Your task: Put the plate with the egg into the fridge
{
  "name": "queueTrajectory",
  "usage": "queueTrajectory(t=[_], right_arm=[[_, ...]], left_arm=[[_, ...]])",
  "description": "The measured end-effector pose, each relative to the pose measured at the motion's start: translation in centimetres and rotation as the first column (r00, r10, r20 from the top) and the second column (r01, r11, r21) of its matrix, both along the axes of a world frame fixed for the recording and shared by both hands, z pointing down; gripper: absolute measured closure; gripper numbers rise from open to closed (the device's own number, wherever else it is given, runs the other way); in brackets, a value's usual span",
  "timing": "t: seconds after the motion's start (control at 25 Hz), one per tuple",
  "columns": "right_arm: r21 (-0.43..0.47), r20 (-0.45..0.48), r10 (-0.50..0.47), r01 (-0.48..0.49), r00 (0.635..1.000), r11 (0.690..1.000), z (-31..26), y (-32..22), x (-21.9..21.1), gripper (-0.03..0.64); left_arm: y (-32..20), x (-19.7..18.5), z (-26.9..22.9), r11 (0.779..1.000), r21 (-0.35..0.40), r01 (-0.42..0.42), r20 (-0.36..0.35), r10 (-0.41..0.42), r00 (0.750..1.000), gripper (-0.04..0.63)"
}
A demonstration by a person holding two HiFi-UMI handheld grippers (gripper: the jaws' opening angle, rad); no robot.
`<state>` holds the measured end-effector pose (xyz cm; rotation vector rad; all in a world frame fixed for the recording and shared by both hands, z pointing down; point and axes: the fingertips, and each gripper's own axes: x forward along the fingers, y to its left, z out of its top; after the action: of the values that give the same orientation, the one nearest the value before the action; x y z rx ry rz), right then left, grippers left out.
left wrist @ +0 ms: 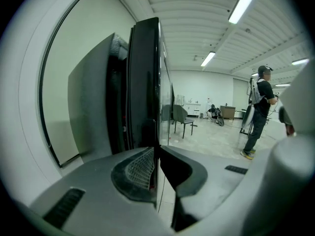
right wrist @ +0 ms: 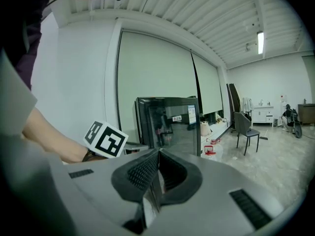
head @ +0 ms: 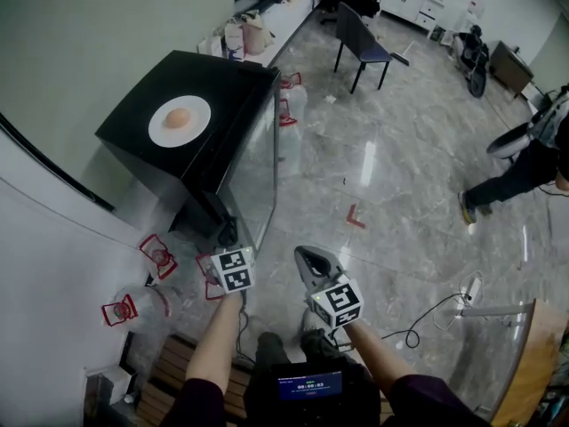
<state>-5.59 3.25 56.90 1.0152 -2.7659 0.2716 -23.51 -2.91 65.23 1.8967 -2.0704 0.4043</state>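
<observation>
A white plate [head: 197,126] with a brown egg [head: 178,118] on it lies on top of the black mini fridge [head: 227,83]. The fridge's glass door [head: 258,172] stands slightly ajar. My left gripper [head: 233,247] is at the door's free edge. In the left gripper view its jaws [left wrist: 157,173] are closed on that dark door edge [left wrist: 145,82]. My right gripper [head: 311,261] hovers to the right of the door, shut and empty [right wrist: 157,173]. In the right gripper view it faces the fridge front [right wrist: 170,122].
Clear containers with red tags [head: 158,254] stand on the floor left of the fridge and beyond it [head: 289,105]. A dark chair [head: 360,38] and a walking person [head: 524,172] are farther off. A cable and power strip [head: 471,290] lie at the right, next to a wooden-edged table [head: 533,363].
</observation>
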Motion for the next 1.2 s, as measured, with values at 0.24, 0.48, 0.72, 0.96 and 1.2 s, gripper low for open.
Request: queueTrajectory(t=[0.24, 0.48, 0.72, 0.96, 1.2], right_arm=[[0.048, -0.009, 0.004, -0.004, 1.000, 0.999, -1.0, -0.7, 2.5, 0.607], [0.029, 0.008, 0.067, -0.067, 0.998, 0.997, -0.6, -1.3, 9.0, 0.607], [0.011, 0.031, 0.097, -0.098, 0.995, 0.995, -0.2, -2.5, 12.8, 0.607], [-0.006, 0.052, 0.094, -0.093, 0.994, 0.996, -1.0, -4.2, 9.7, 0.606], [-0.004, 0.066, 0.084, -0.084, 0.994, 0.996, -2.2, -3.5, 3.7, 0.604]], left_arm=[[0.1, 9.1, 0.3, 0.999, 0.032, 0.007, 0.029, -0.008, 1.000, 0.560], [-0.6, 14.9, 0.2, 0.995, 0.039, 0.089, 0.047, -0.091, 0.995, 0.560], [0.0, 19.0, -1.8, 0.993, 0.086, -0.085, 0.012, 0.084, 0.996, 0.559], [2.2, 17.0, -6.8, 0.965, 0.198, -0.170, 0.068, 0.160, 0.985, 0.558], [0.9, 8.7, -8.6, 0.939, 0.216, -0.268, -0.015, 0.278, 0.960, 0.560]])
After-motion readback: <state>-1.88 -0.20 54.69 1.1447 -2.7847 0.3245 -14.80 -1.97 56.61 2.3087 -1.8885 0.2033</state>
